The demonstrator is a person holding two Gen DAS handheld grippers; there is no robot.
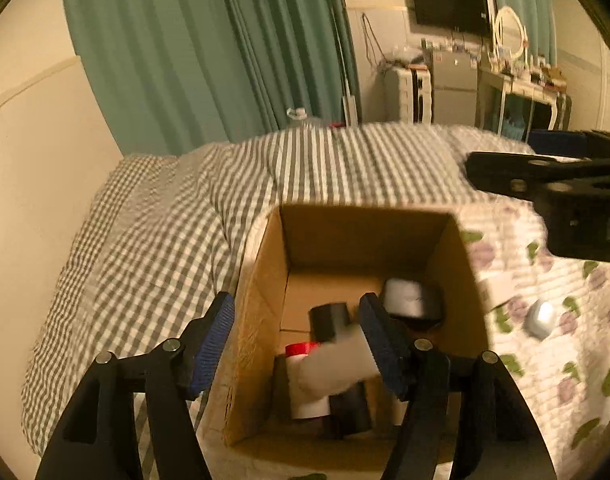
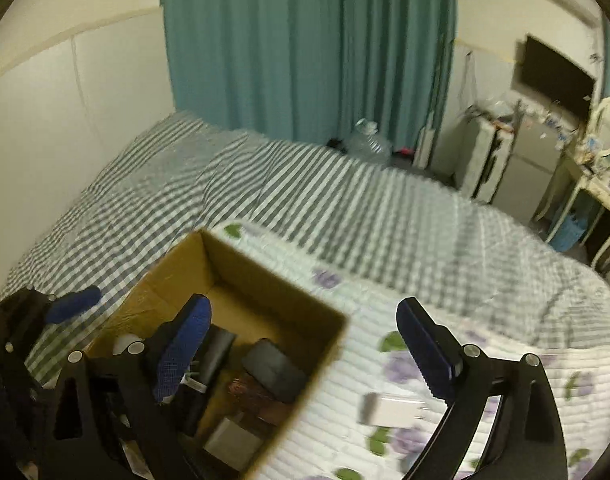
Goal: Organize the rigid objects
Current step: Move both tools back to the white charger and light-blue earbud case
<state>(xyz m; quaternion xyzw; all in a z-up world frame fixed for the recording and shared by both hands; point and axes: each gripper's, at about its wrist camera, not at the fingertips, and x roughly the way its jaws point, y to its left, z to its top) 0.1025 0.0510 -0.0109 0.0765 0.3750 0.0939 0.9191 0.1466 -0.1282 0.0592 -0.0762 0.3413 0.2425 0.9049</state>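
My left gripper [image 1: 297, 344] hangs over the cardboard box [image 1: 261, 292], jaws spread, a blurred pale block [image 1: 337, 364] between them but seemingly not pinched. The box already holds a red-capped white bottle [image 1: 305, 380], black cylinders [image 1: 329, 320] and a white-topped device [image 1: 409, 300]. My right gripper [image 2: 305, 344] is released too. I judge most is packed; a white block [image 2: 389, 410] lies on the floral quilt [image 2: 505, 328] to the right. No label reads clearly.

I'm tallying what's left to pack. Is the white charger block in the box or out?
Out. The white charger block lies on the floral quilt beside the cardboard box, between the open right gripper's fingers.
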